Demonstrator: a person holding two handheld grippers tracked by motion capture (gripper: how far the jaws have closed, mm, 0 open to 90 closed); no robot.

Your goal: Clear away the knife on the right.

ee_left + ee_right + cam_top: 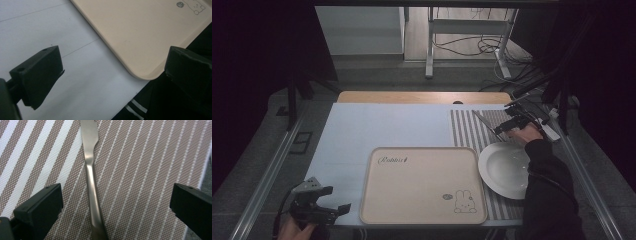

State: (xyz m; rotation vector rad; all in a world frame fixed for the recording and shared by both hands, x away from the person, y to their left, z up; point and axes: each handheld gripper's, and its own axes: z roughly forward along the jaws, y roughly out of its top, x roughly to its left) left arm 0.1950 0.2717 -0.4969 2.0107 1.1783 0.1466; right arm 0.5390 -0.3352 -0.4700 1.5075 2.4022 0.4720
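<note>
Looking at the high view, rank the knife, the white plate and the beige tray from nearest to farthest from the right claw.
1. Knife: lying on the striped mat, right at the right claw, between its open jaws.
2. White plate: just below the claw, toward the person.
3. Beige tray: farthest, left of the plate at the table's near edge.

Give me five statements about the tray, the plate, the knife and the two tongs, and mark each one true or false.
1. The beige tray carries a rabbit drawing near one corner. True.
2. The white plate sits on the tray. False: it rests on the striped placemat, beside the tray.
3. The right tongs are open, with the knife lying on the placemat between the jaws. True.
4. The left tongs are shut on the tray's edge. False: they are open, hanging over the white table cover by the tray's corner.
5. Food lies on the plate. False: the plate is bare.
</note>
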